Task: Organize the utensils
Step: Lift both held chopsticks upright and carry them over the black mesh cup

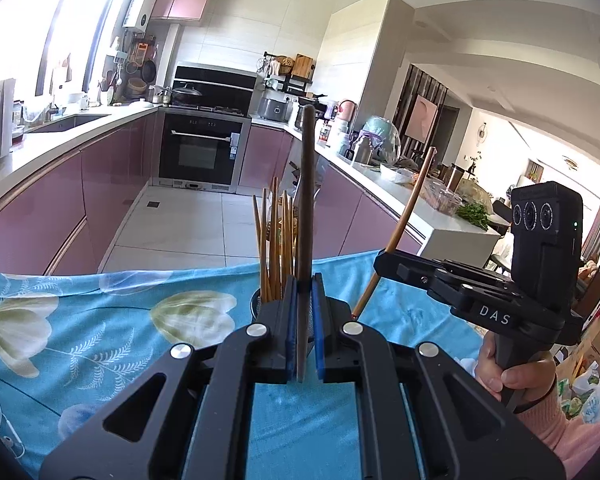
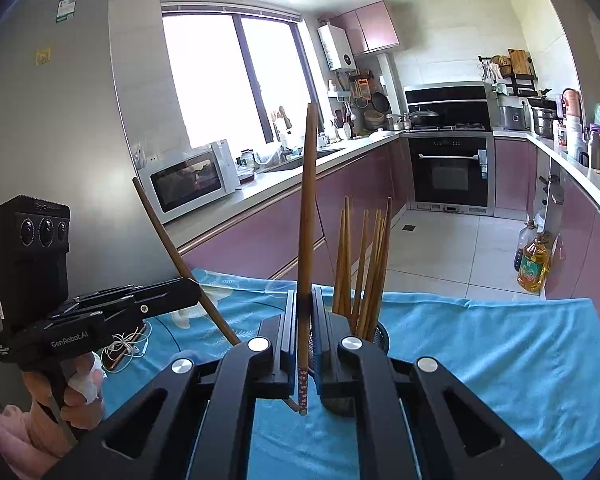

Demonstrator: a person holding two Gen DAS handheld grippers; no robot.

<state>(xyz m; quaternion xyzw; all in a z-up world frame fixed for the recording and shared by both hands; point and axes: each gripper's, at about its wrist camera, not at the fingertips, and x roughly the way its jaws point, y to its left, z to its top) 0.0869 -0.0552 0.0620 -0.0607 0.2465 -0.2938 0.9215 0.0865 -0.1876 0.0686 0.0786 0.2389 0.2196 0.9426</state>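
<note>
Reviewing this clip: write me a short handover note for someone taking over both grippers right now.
Left gripper: shut on a dark chopstick, held upright.
Right gripper: shut on a brown chopstick, patterned end down.
Mesh holder stands on the blue cloth just beyond both grippers, with a bundle of chopsticks already in it.
Left to do: drop both held chopsticks into the holder.

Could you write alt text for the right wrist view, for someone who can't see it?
The right tongs clamp one upright brown chopstick beside a dark mesh holder of chopsticks on a blue floral cloth. At left, the left tongs grip another, tilted chopstick; kitchen behind.
</note>
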